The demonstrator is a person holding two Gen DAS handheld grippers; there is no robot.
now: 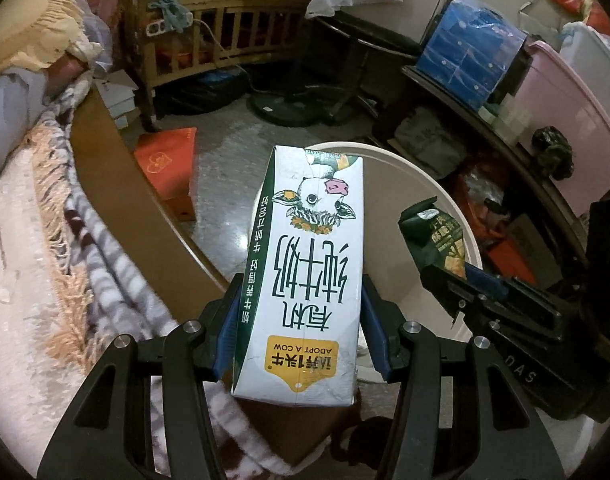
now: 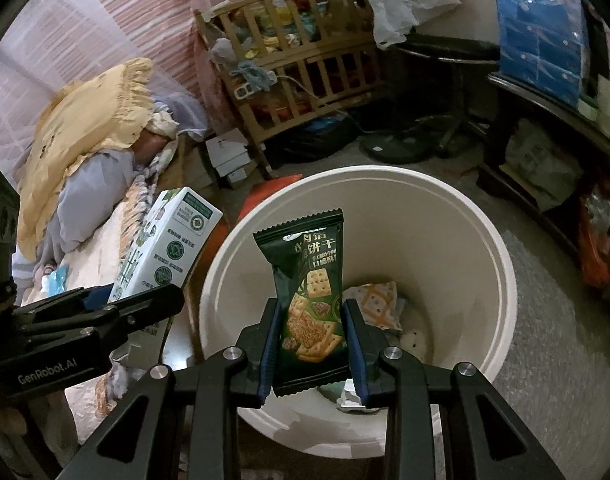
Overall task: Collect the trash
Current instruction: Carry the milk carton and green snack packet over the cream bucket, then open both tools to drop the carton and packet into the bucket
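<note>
- The left gripper [image 1: 299, 328] is clamped on one white milk carton [image 1: 305, 264], held beside the rim of the cream trash bin [image 2: 485, 248].
- The right gripper [image 2: 311, 340], nearly closed, pinches one green cracker packet [image 2: 311, 292] above the bin's mouth.
- Inside the bin: one patterned wrapper [image 2: 375, 304] and crumpled white scraps.
- A bed blanket [image 1: 105, 240] lies left of the bin; a wooden crib [image 2: 305, 80] stands behind it.

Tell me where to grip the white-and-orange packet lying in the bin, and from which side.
Take the white-and-orange packet by its upper edge, coming straight down through the bin's open top. It lies flat and slightly crumpled on other scraps at the bottom, so a raised edge looks likeliest to fit between the jaws. Both grippers are full; drop the cracker packet first.
</note>
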